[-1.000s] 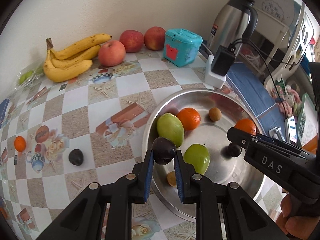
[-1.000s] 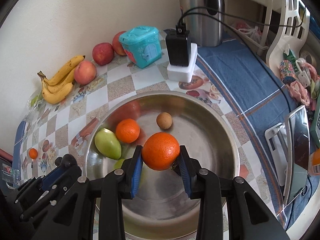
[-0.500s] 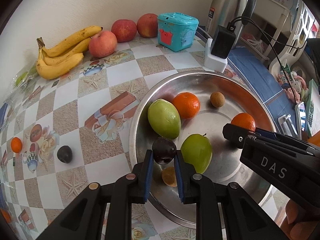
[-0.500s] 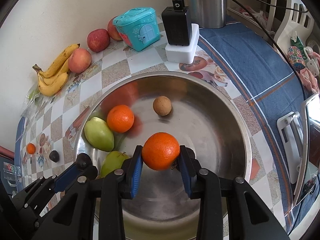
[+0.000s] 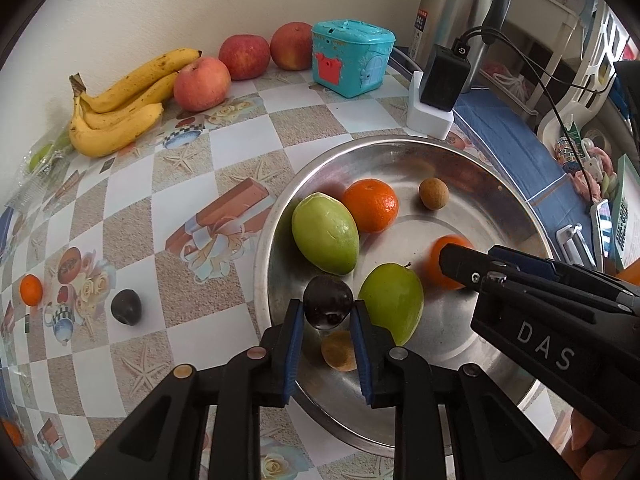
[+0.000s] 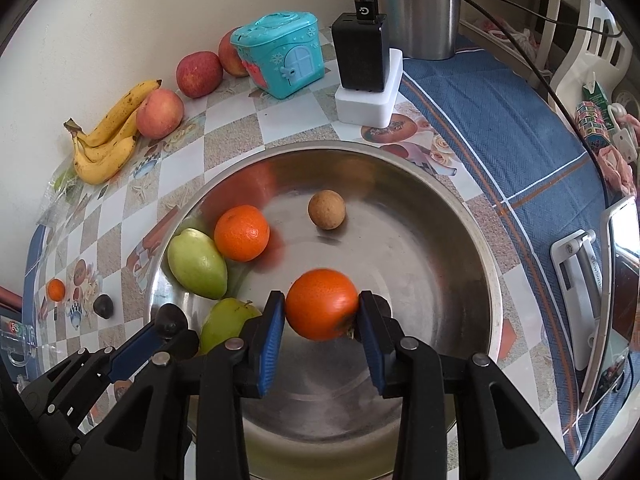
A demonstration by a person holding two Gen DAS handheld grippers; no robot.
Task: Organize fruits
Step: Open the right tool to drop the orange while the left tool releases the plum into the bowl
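Observation:
My left gripper (image 5: 326,314) grips a dark plum (image 5: 328,304) just above the near left part of the steel pan (image 5: 272,216); its jaws are opening but the pads still touch the plum. My right gripper (image 6: 322,310) hangs over the pan (image 6: 480,240) with an orange (image 6: 322,304) between its opening jaws. That orange looks blurred and loose. In the pan lie two green fruits (image 5: 324,234) (image 5: 394,300), another orange (image 5: 370,206) and two small brown fruits (image 5: 433,194) (image 5: 339,350).
On the tablecloth left of the pan lie a second dark plum (image 5: 126,307) and a small orange (image 5: 31,290). Bananas (image 5: 116,112), three apples (image 5: 202,84), a teal toy box (image 5: 352,58), a charger (image 5: 440,80) and a steel kettle (image 5: 452,12) line the wall.
Both grippers have sunk closer to the pan. The right jaws have widened around the orange, which now blurs. The plum stays between the left pads.

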